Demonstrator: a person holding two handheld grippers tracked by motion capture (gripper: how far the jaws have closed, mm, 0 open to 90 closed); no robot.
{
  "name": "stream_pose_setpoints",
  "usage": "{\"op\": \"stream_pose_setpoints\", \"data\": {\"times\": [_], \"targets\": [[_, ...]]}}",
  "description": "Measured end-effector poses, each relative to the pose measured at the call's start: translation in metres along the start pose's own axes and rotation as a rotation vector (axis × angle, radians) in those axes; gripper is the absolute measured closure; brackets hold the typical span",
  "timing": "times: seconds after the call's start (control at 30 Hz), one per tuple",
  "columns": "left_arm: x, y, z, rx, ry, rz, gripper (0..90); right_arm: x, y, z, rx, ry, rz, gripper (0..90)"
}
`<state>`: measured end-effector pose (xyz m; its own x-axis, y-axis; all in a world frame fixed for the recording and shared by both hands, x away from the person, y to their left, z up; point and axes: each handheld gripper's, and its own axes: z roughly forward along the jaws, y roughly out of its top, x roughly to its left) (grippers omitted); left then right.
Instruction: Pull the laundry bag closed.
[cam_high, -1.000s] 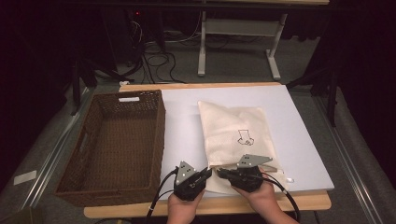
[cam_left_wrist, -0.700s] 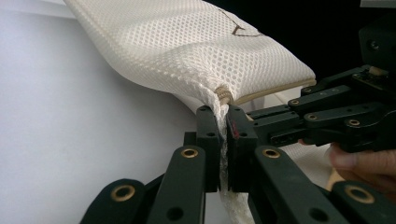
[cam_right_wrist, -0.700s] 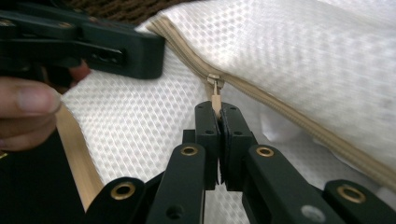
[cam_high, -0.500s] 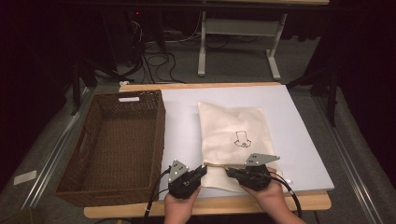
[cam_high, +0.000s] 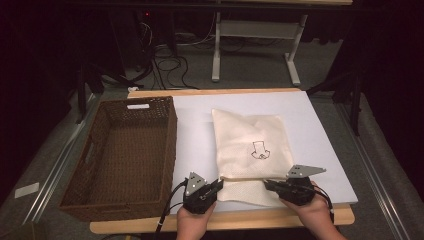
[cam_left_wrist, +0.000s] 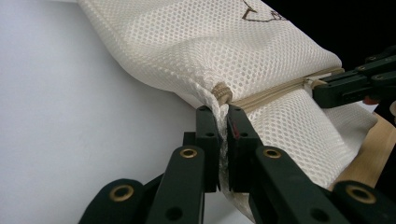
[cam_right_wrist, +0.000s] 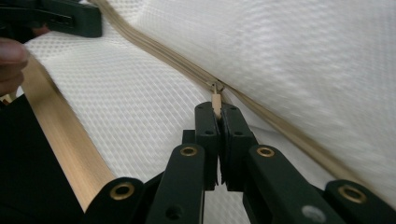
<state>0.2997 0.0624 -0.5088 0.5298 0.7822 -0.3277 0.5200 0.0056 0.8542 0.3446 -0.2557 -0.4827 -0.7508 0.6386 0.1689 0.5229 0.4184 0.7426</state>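
Observation:
A cream mesh bag (cam_high: 252, 145) with a small line drawing lies on the white board, its zipper (cam_right_wrist: 163, 53) running along the near end. In the left gripper view my left gripper (cam_left_wrist: 223, 116) is shut on the bag's fabric just below the zipper's end stop (cam_left_wrist: 222, 93). In the right gripper view my right gripper (cam_right_wrist: 217, 109) is shut on the tan zipper pull (cam_right_wrist: 216, 99). From above, the left gripper (cam_high: 219, 183) holds the bag's near left corner. The right gripper (cam_high: 267, 184) is at the near right part of the zipper line.
A brown wicker basket (cam_high: 125, 155) stands to the left of the bag, close to my left hand. The white board (cam_high: 195, 125) rests on a wooden table whose front edge (cam_high: 250, 220) is just under both hands. Beyond the table are desk legs and cables.
My right gripper has slid to the right along the zipper line, away from the left gripper. The left gripper has stayed near the bag's left corner.

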Motion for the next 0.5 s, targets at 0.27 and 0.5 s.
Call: {"op": "stream_pose_setpoints", "data": {"times": [0.27, 0.5], "targets": [[0.0, 0.0, 0.0, 0.005, 0.0, 0.006, 85.7, -0.017, -0.01, -0.014, -0.002, -0.013, 0.045, 88.4], [0.001, 0.0, -0.001, 0.01, 0.003, 0.002, 85.7, -0.027, -0.017, -0.023, -0.006, -0.036, 0.059, 88.4]]}}
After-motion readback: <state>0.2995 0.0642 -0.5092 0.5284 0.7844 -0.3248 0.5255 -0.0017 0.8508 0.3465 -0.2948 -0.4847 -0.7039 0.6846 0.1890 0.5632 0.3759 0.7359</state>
